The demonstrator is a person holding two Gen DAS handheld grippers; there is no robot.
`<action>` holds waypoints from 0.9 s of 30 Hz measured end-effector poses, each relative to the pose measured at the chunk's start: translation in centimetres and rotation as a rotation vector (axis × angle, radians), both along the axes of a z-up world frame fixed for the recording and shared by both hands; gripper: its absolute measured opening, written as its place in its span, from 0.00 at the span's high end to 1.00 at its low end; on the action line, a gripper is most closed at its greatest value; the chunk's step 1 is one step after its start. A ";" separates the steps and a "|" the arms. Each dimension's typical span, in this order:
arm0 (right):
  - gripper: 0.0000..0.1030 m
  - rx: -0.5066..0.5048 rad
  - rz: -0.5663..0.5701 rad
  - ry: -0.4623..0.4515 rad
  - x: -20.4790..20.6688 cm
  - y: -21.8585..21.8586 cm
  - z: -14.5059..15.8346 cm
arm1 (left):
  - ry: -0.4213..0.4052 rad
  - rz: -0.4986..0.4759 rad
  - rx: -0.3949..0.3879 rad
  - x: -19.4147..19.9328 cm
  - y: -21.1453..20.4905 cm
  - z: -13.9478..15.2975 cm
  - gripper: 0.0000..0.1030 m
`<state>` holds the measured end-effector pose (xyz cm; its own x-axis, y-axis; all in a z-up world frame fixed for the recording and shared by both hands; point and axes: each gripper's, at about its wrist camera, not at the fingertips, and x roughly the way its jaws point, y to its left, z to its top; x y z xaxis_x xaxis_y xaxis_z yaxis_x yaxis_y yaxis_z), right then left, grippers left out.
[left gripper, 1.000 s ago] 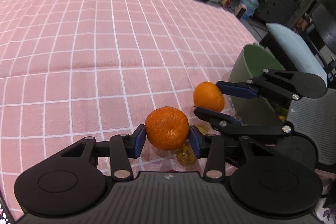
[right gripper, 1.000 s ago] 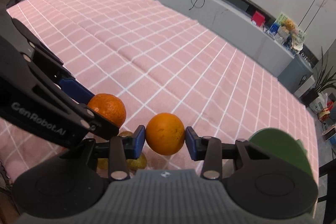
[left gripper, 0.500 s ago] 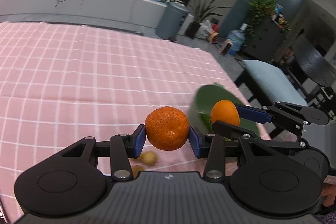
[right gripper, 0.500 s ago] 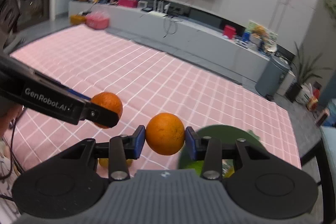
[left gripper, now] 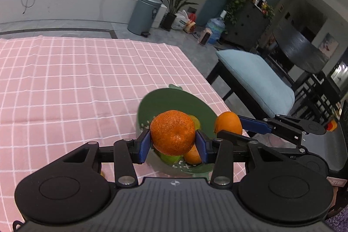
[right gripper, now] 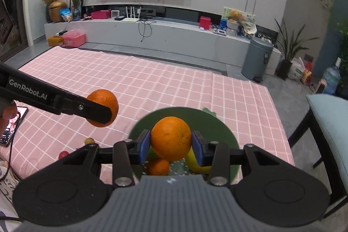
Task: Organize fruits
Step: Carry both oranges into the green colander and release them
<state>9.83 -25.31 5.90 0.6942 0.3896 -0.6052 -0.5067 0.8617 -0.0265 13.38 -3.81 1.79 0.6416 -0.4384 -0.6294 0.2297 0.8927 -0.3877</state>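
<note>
Hovering above a round green plastic colander bowl at the near right of the pink checked worktop, a smooth orange is gripped by the right tongs directly over its fruit, while a dimpled tangerine is clamped by the left tongs, approaching from the bowl's left.

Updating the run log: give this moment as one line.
left tongs: gripping mandarin | right tongs: gripping orange | both above green bowl

The held tangerine hides most fruit in the green bowl; kinds unclear.
</note>
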 end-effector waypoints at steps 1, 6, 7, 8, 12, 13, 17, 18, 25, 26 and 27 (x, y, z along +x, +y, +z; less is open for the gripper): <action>0.63 0.001 -0.002 0.008 0.2 -0.4 -0.2 | 0.005 -0.010 0.003 0.2 -0.3 0.0 0.52; 0.63 -0.001 -0.006 0.065 1.9 -0.9 -1.5 | 0.047 -0.033 0.023 1.6 -1.7 -1.0 0.52; 0.63 -0.005 -0.006 0.077 2.2 -1.0 -1.8 | 0.058 -0.037 0.026 1.9 -1.9 -1.2 0.52; 0.63 -0.009 -0.008 0.088 2.5 -1.0 -2.1 | 0.069 -0.044 0.029 2.3 -2.2 -1.5 0.52; 0.63 -0.023 -0.009 0.139 3.7 -0.9 -3.4 | 0.093 -0.069 0.063 3.5 -3.7 -2.2 0.52; 0.63 -0.026 -0.006 0.150 3.9 -0.8 -3.8 | 0.098 -0.069 0.075 3.6 -3.9 -2.4 0.52; 0.63 -0.033 0.010 0.177 4.6 -0.8 -4.8 | 0.120 -0.098 0.067 4.7 -5.2 -2.9 0.52; 0.63 -0.034 0.012 0.184 4.8 -0.9 -5.0 | 0.125 -0.113 0.068 4.9 -5.5 -3.0 0.52; 0.63 -0.114 0.044 0.184 6.0 -1.1 -5.9 | 0.177 -0.181 0.153 6.1 -7.8 -4.1 0.52; 0.63 -0.124 0.047 0.181 6.1 -1.0 -5.9 | 0.179 -0.195 0.160 6.1 -8.0 -4.1 0.52; 0.63 -0.131 0.048 0.179 6.2 -1.0 -6.0 | 0.181 -0.203 0.165 6.2 -8.2 -4.2 0.52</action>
<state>16.05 -26.33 -0.10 0.5537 0.3295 -0.7648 -0.5537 0.8316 -0.0425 19.63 -12.02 -2.38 0.4221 -0.4282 -0.7990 0.3501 0.8900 -0.2920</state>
